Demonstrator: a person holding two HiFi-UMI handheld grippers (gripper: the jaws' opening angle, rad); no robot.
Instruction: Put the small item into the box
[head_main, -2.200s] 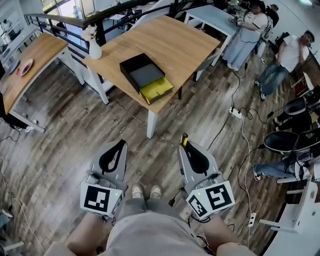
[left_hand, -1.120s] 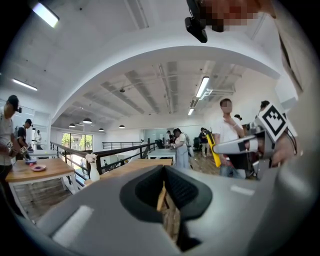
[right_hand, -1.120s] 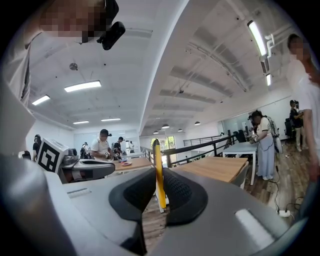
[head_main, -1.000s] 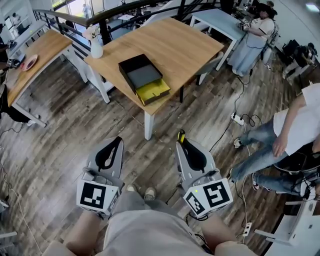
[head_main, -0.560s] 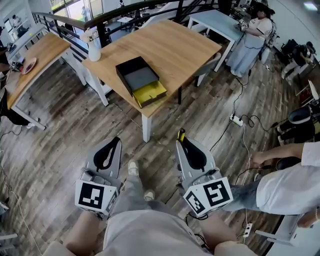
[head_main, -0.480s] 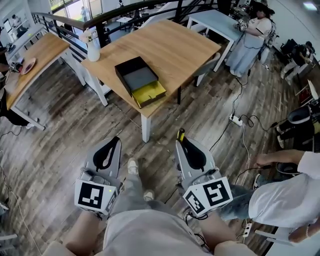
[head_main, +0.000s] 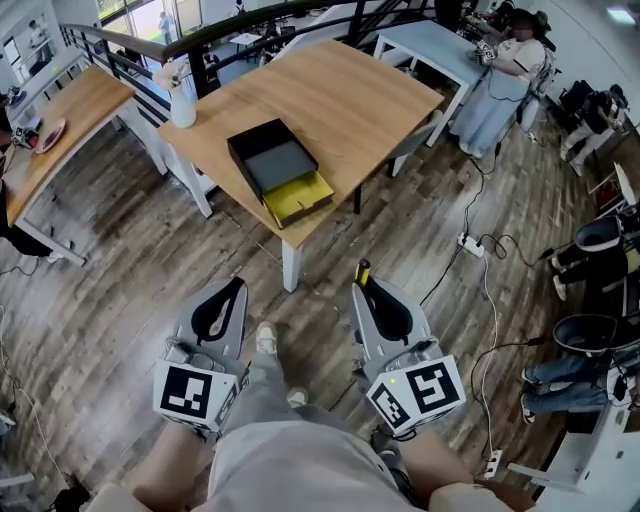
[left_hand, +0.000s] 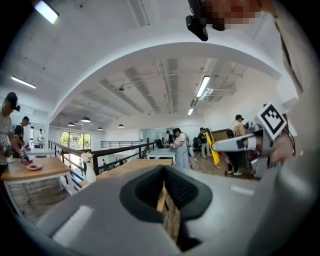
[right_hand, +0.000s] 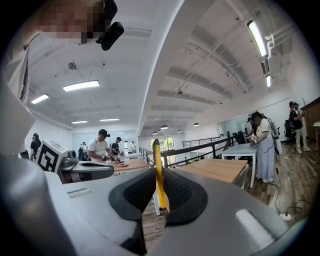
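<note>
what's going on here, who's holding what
A person stands on the wood floor, short of the light wooden table, with a gripper in each hand. The right gripper is shut on a thin yellow stick with a black tip. The left gripper is shut on nothing. The open black box, with a yellow tray against it, sits on the table; the stick is not yet in it.

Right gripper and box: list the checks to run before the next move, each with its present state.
1. Right gripper shut on the small yellow item: ok.
2. Left gripper shut, nothing between its jaws: ok.
3. Black box on the table open on top: ok.
4. Black box within reach: not ok, floor lies between it and the grippers.
5. Grip firm enough for the walk: cannot tell.
</note>
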